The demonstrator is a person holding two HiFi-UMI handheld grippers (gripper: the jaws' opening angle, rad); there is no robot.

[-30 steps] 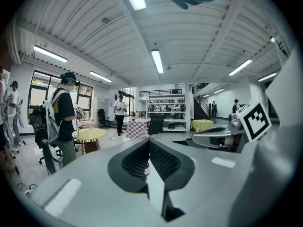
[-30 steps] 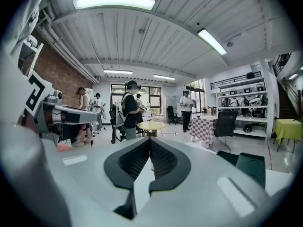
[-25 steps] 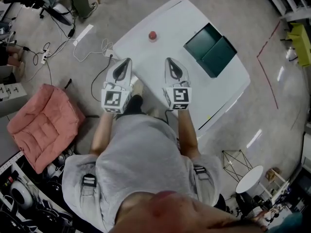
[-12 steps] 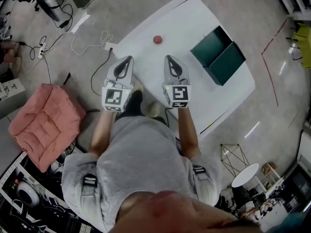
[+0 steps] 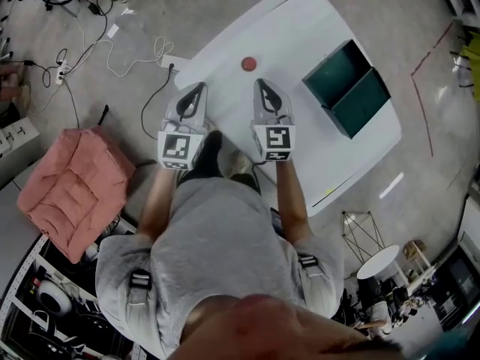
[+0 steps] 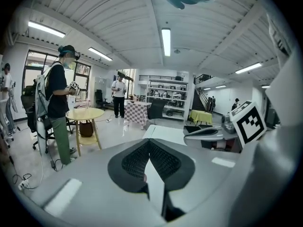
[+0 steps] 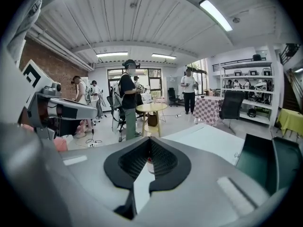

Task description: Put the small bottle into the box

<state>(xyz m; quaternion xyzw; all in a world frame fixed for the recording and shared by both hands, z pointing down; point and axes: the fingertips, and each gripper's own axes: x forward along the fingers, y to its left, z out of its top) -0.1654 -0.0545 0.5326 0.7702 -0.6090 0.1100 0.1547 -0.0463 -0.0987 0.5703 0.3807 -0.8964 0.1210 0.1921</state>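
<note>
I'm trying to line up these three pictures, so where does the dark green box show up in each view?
Head view: the dark green box is at upper right, on the white table.
Left gripper view: only a dark sliver shows, right of centre.
Right gripper view: at the lower right edge.
Shared landmark: the white table, which is in all three.
</note>
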